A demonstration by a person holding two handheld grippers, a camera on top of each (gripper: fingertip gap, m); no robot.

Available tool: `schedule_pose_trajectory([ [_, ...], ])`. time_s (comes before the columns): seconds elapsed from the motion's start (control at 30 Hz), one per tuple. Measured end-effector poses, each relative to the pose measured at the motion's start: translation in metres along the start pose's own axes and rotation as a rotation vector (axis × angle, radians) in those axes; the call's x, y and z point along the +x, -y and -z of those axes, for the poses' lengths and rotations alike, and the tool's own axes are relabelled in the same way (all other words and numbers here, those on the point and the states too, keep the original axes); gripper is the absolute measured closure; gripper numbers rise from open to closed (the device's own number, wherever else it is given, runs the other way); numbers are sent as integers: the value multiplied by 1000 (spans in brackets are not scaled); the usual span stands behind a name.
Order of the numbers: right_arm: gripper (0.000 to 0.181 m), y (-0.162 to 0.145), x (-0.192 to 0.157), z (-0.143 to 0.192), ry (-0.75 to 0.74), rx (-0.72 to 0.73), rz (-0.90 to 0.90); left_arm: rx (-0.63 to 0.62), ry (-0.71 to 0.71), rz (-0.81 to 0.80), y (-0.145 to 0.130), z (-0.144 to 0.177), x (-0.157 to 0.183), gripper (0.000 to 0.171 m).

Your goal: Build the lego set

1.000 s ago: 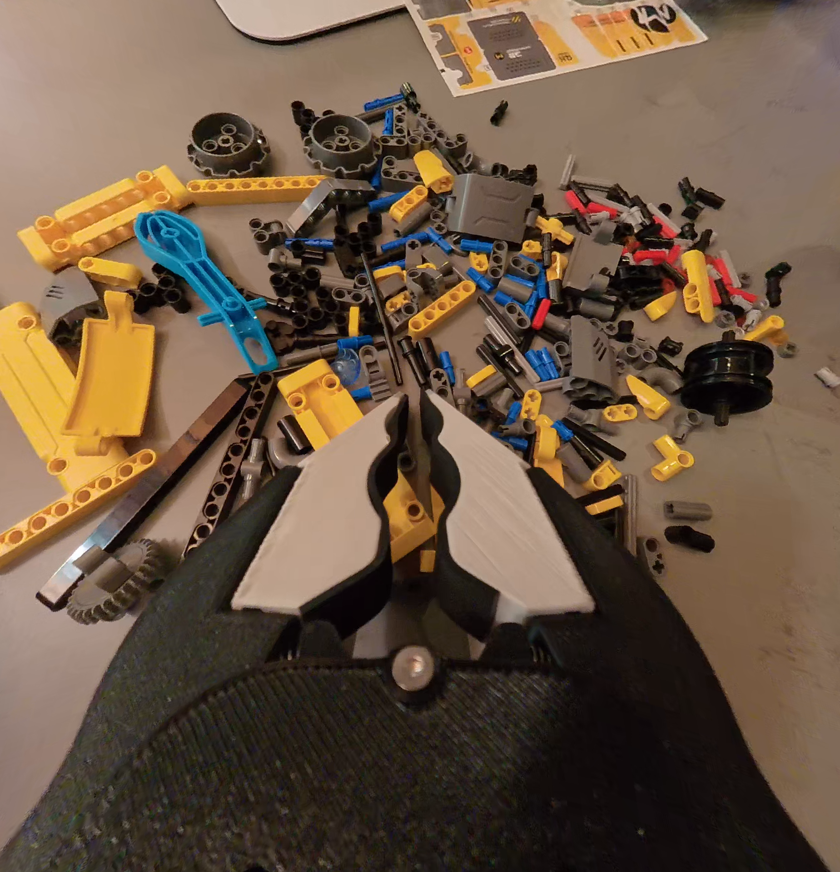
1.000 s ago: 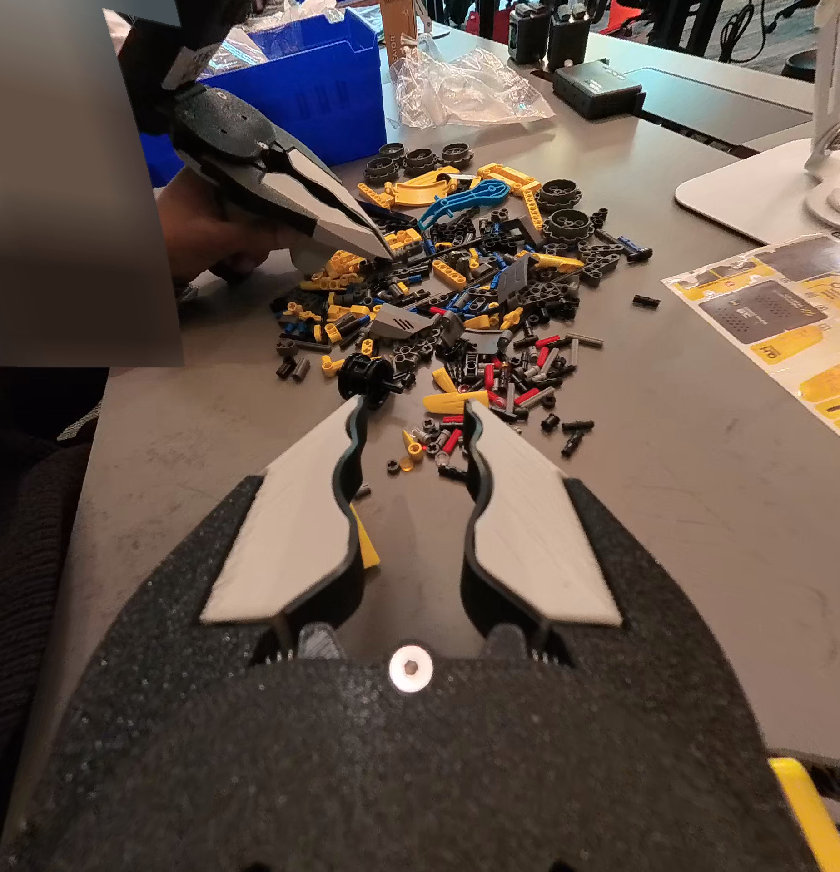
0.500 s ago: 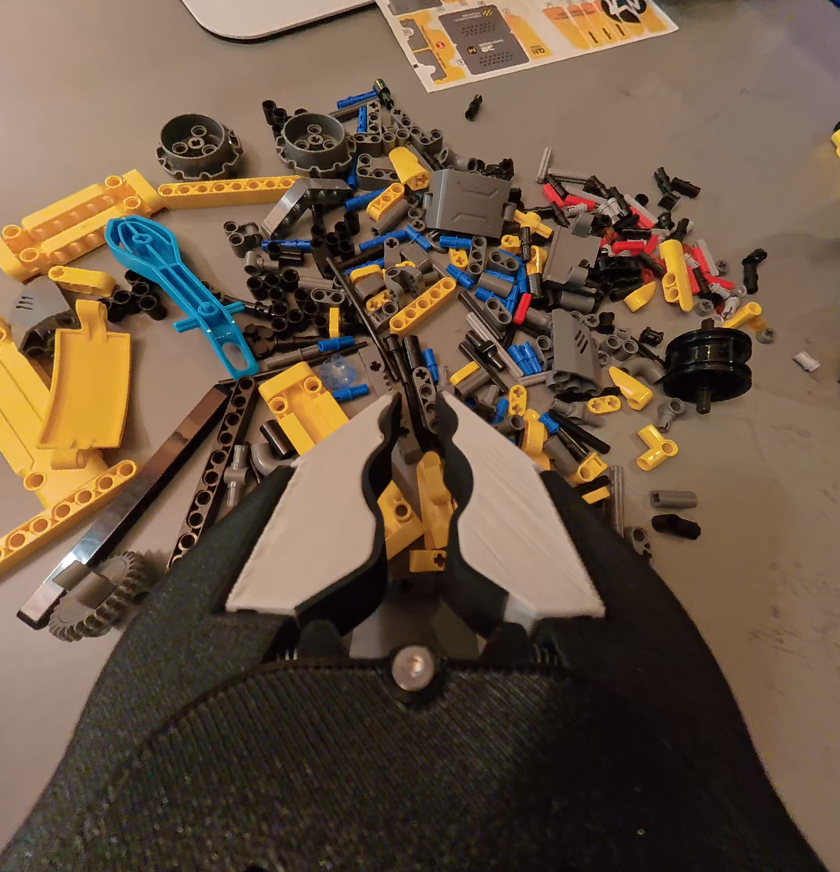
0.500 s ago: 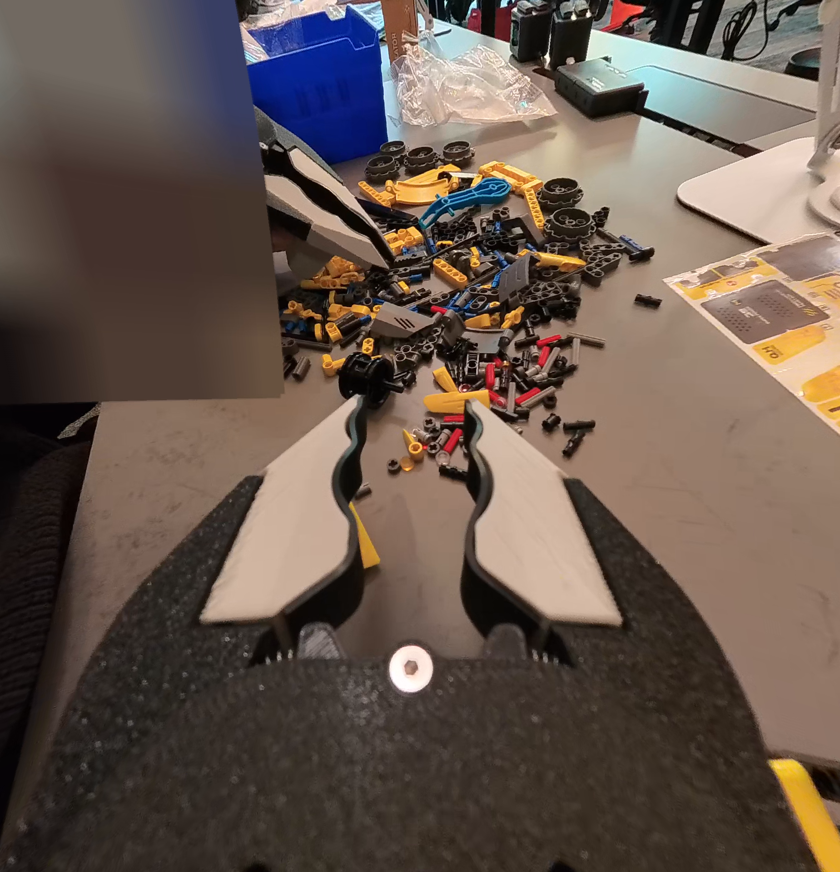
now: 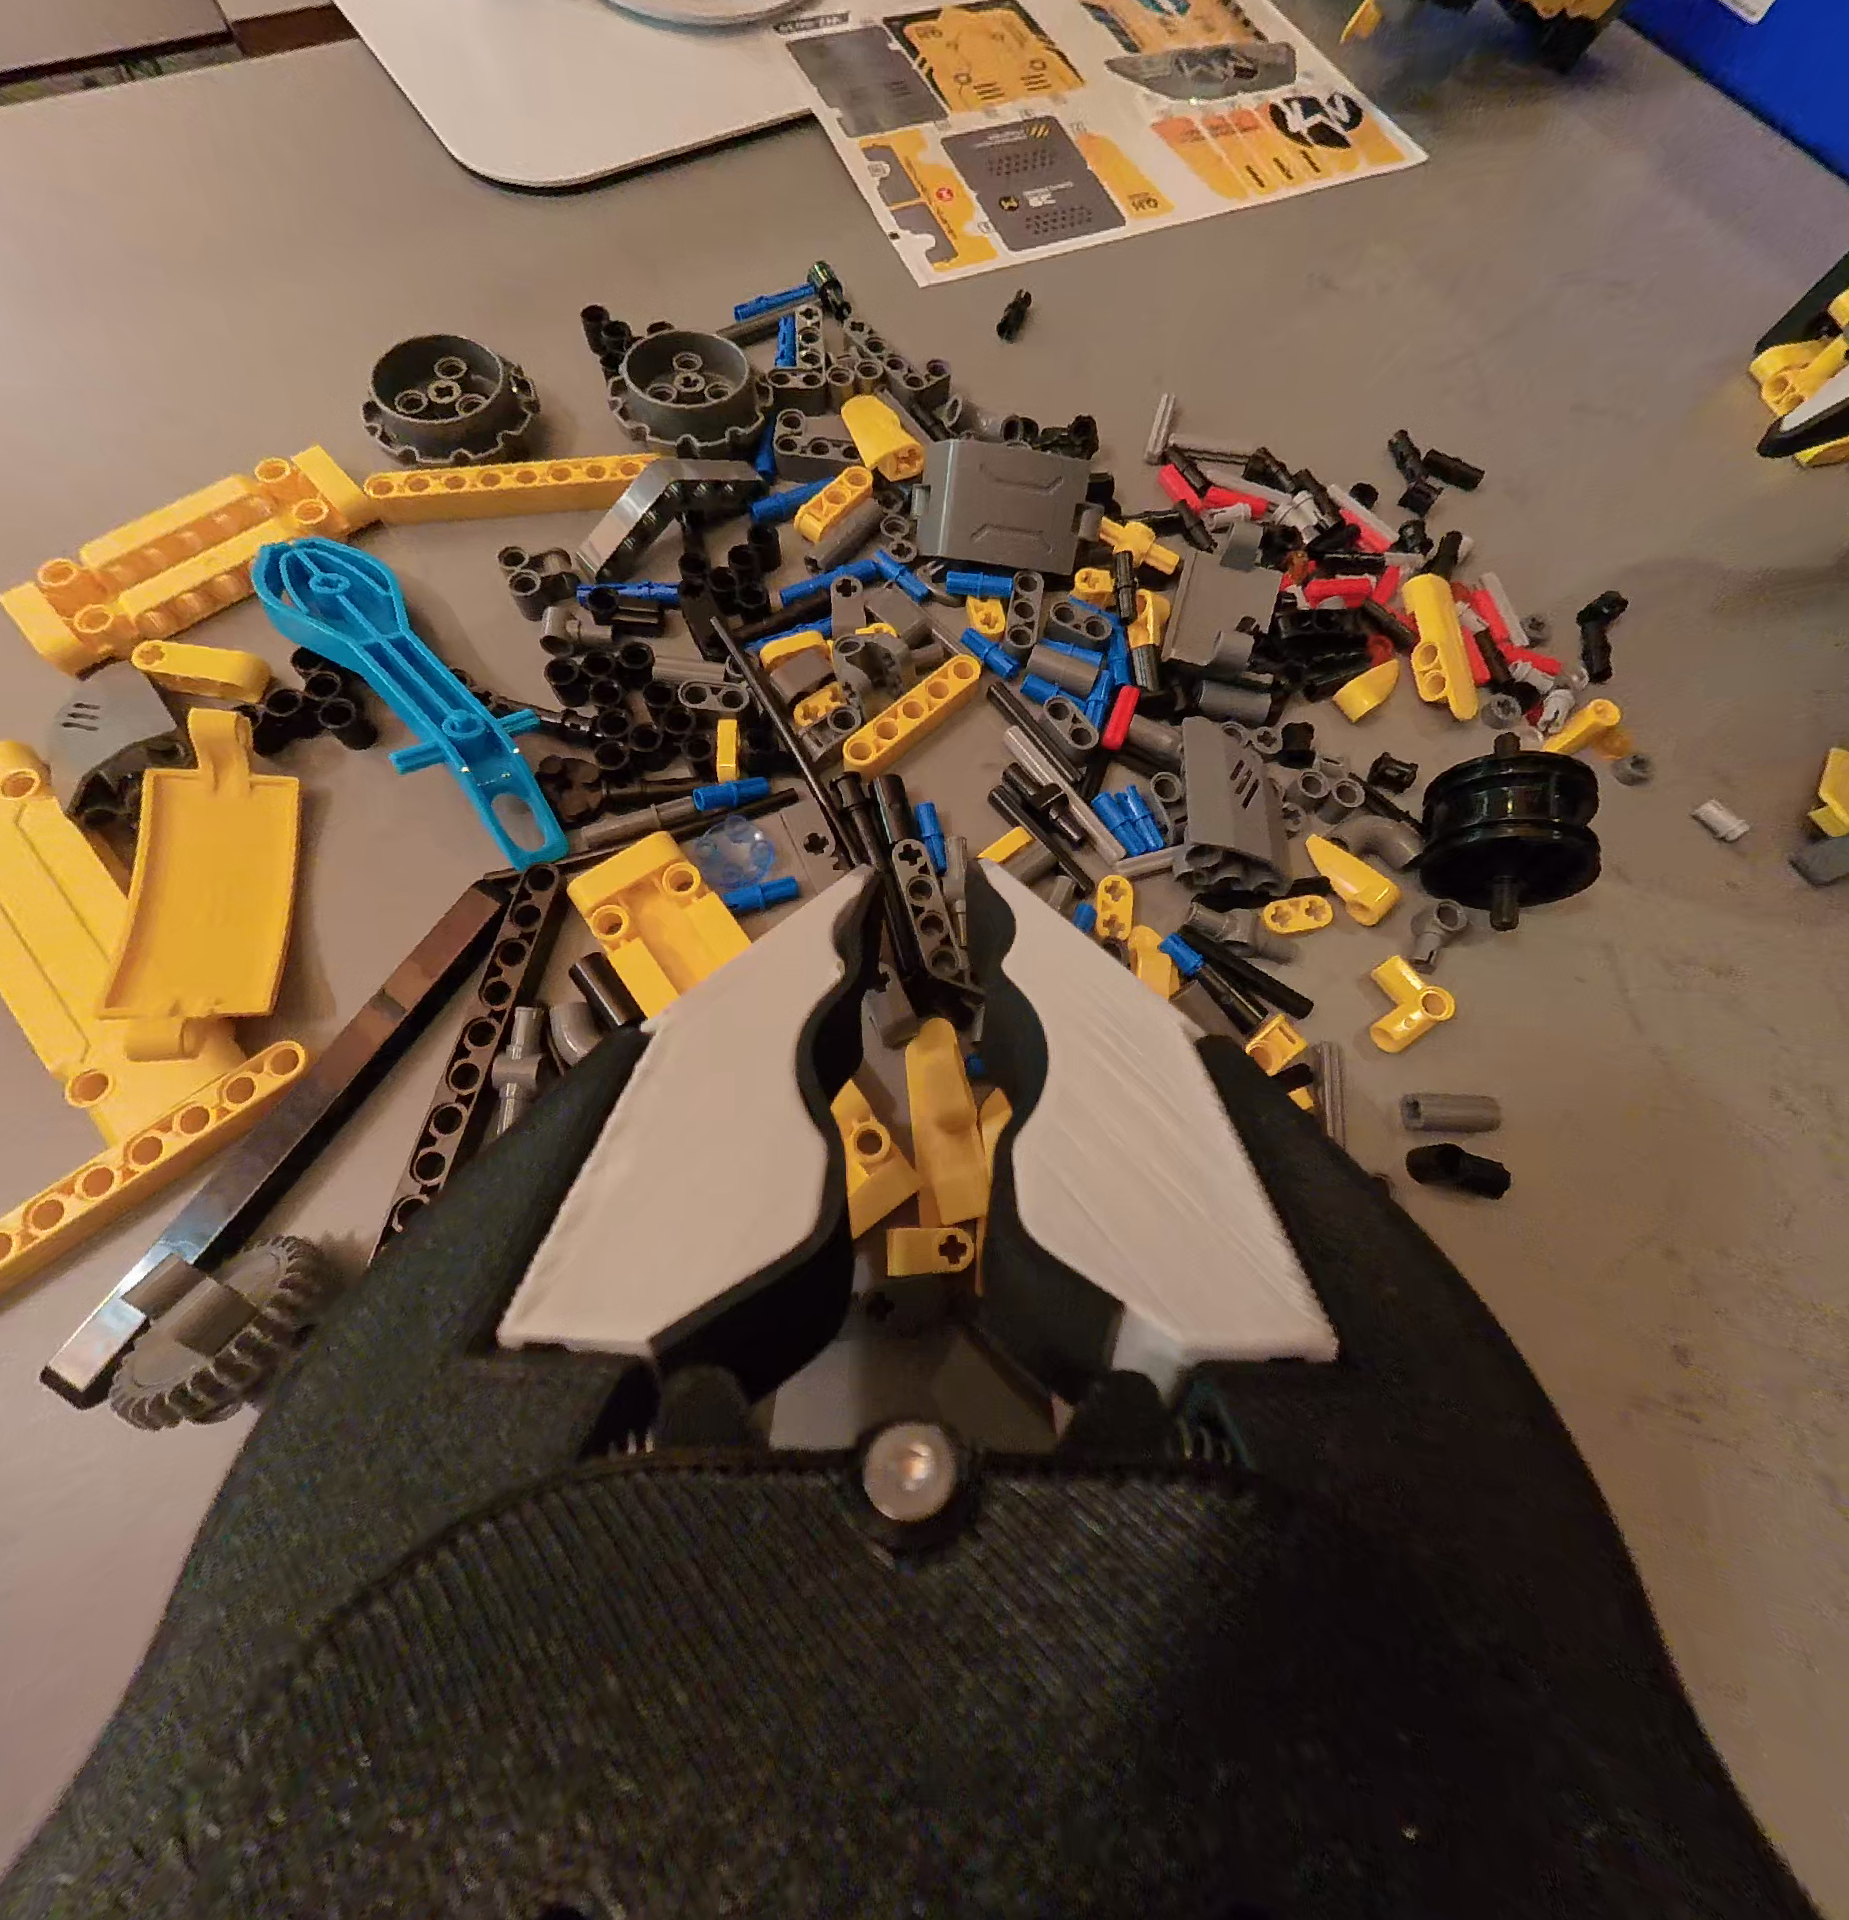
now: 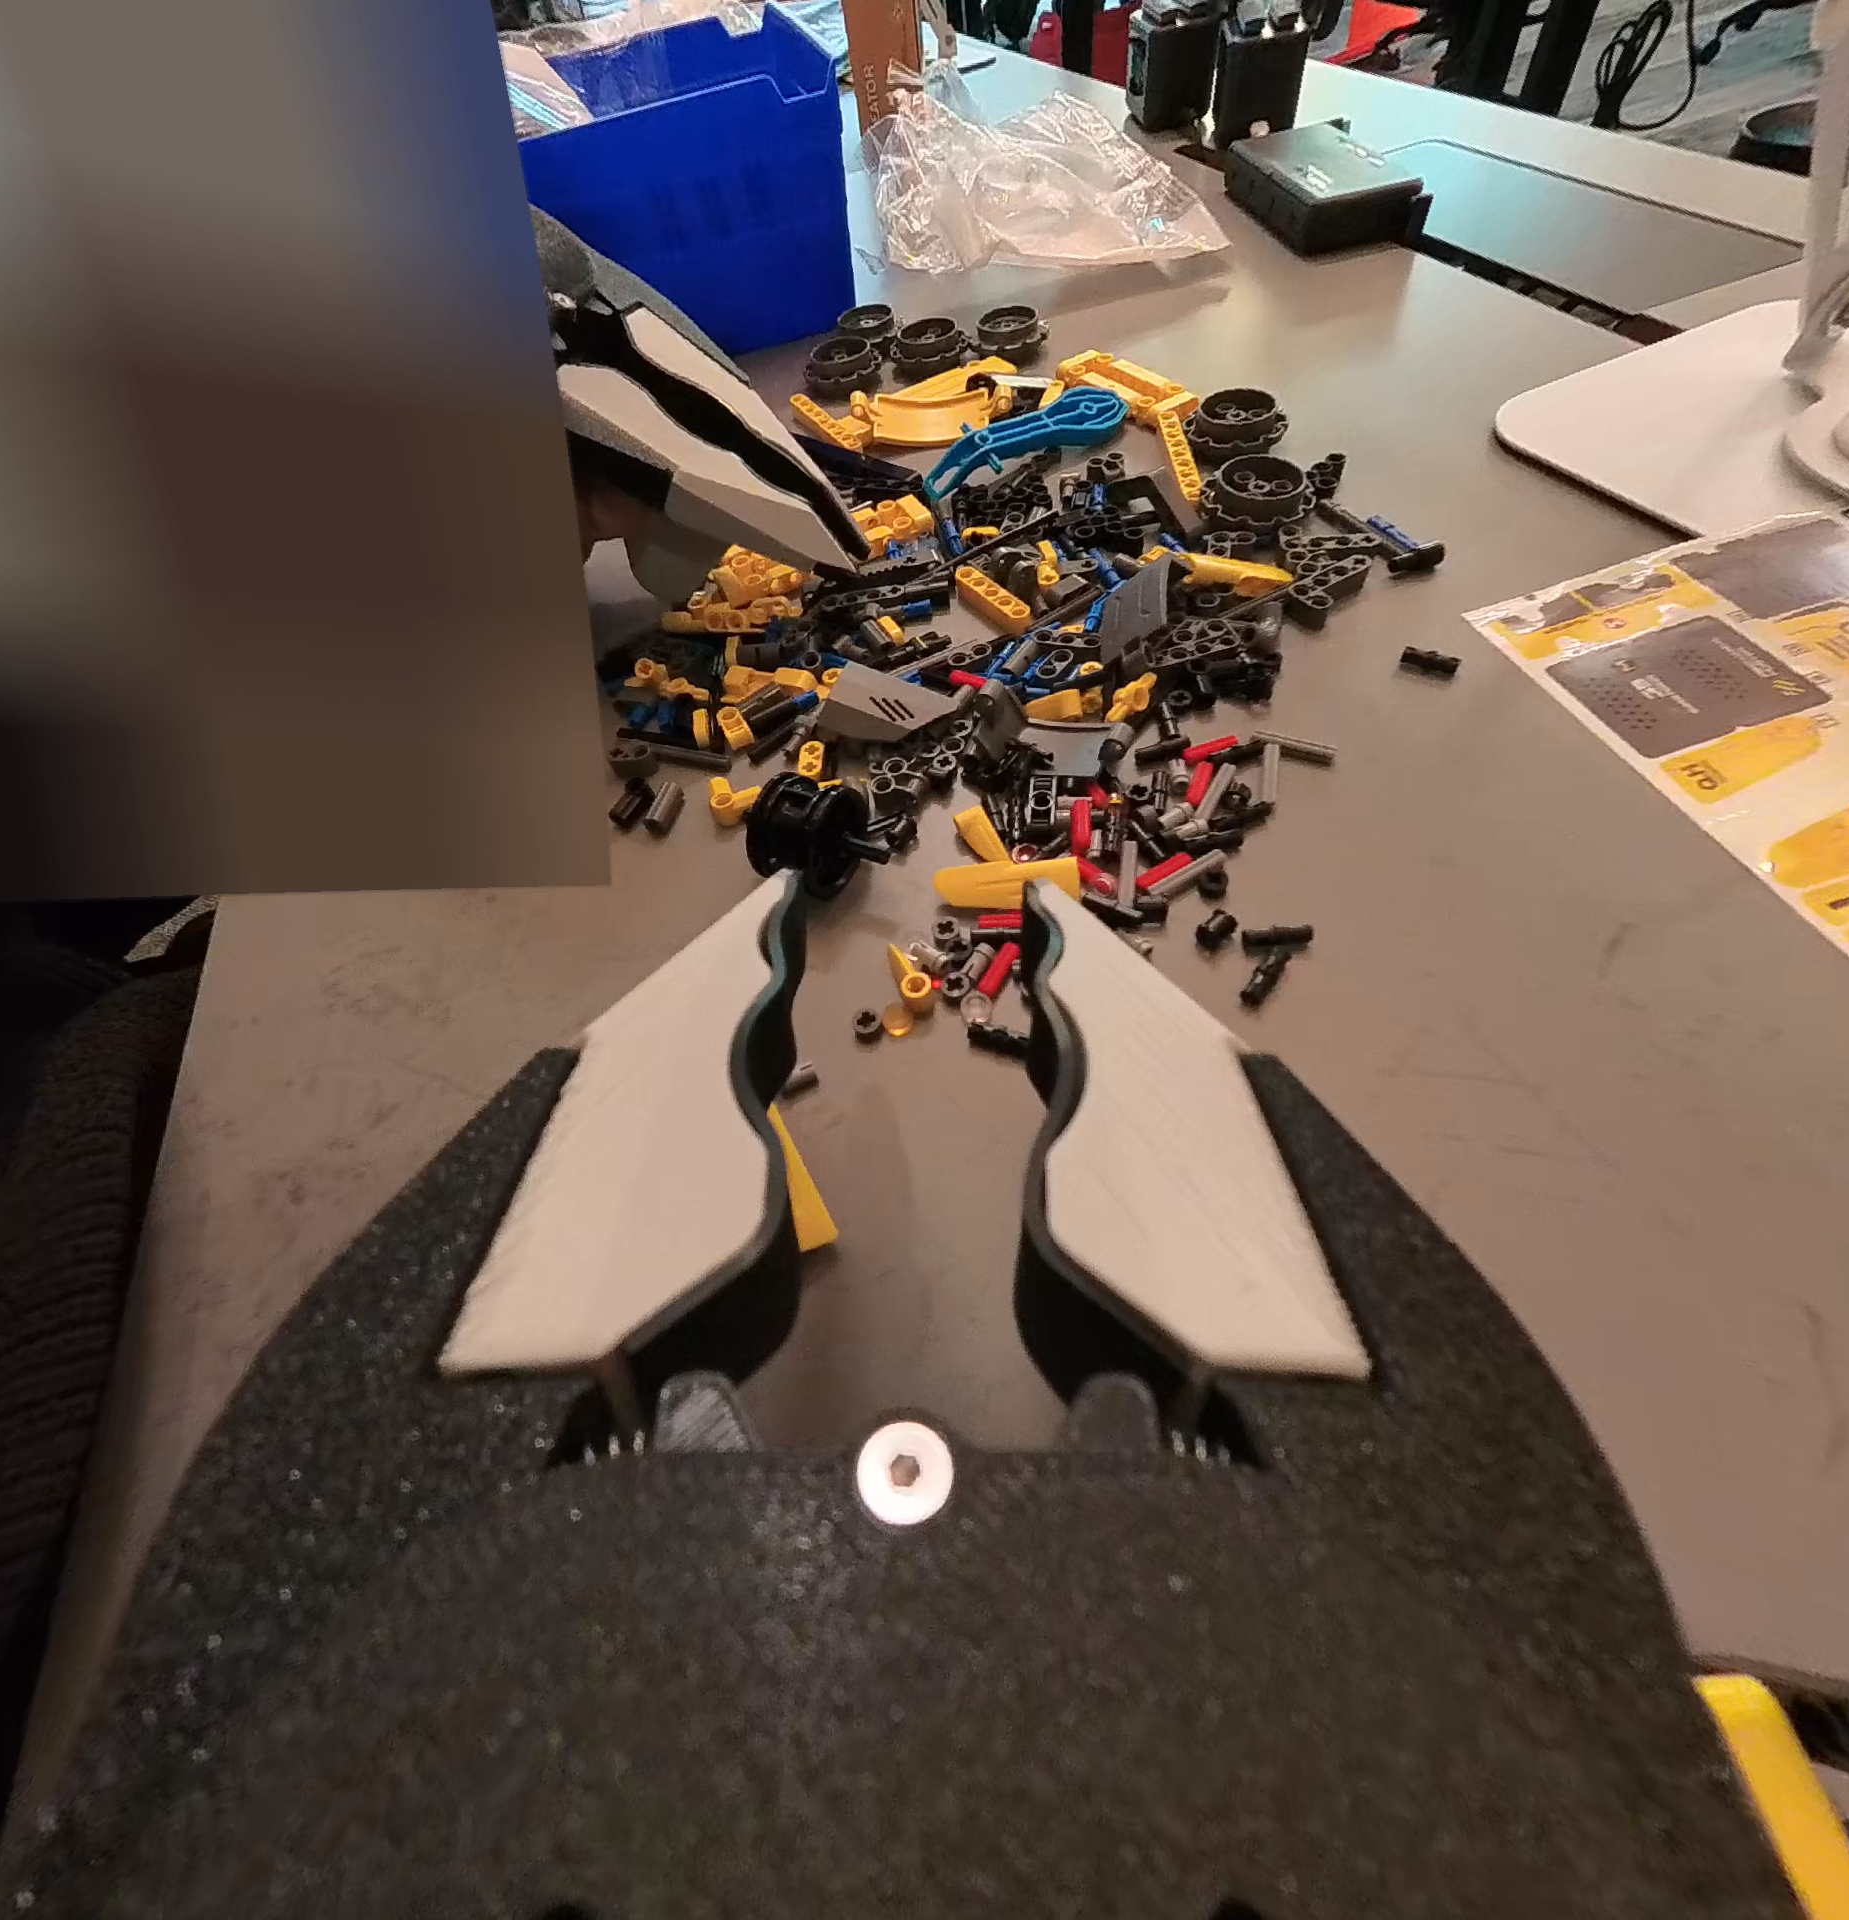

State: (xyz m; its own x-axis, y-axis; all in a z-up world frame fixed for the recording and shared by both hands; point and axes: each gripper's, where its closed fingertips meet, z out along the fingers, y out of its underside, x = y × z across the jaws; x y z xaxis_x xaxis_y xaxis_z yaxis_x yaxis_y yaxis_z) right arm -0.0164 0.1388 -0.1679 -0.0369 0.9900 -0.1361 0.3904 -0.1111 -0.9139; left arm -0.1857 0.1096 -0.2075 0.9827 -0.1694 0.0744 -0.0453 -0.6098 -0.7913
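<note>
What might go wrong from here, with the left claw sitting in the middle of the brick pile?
1. The left claw has its tips over a dense tangle around a black holed beam; closing may pinch several pieces at once.
2. Yellow pieces lie between its fingers, so lifting could drag or scatter them.
3. The black wheel hub lies just beyond the open right claw and may roll if nudged.

A heap of small plastic building parts [image 5: 899,665] lies on the grey bench [image 5: 1626,1195]. A turquoise lever [image 5: 400,675] lies at its left edge, a black wheel [image 5: 1509,821] at its right. Beyond it lies a sticker sheet [image 5: 1086,135]; farther off stand a blue bin [image 6: 702,197] and a clear bag [image 6: 1013,187].
</note>
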Motion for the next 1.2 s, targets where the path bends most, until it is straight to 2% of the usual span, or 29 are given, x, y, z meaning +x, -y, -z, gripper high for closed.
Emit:
schedule_pose_trajectory([
  [0.83, 140, -2, 0, -2, -8, -19, 11, 19, 10, -7, 3, 0, 0, 153],
  [0.93, 139, 16, 9, -8, -61, 55, -52, 40, 17, -4, 7, 1, -2, 152],
  [1.03, 136, 57, 5, -15, 10, 179, -204, 75, 38, -13, 12, 4, -4, 151],
  [1.1, 136, 74, 13, -23, -1, 193, -209, 102, 33, -20, 16, 6, -2, 150],
  [1.13, 139, 77, 23, -29, -40, 174, -190, 112, 22, -20, 17, 7, -1, 149],
  [1.2, 163, 82, 44, -43, -133, 121, -128, 120, 2, -14, 17, 8, 1, 149],
])
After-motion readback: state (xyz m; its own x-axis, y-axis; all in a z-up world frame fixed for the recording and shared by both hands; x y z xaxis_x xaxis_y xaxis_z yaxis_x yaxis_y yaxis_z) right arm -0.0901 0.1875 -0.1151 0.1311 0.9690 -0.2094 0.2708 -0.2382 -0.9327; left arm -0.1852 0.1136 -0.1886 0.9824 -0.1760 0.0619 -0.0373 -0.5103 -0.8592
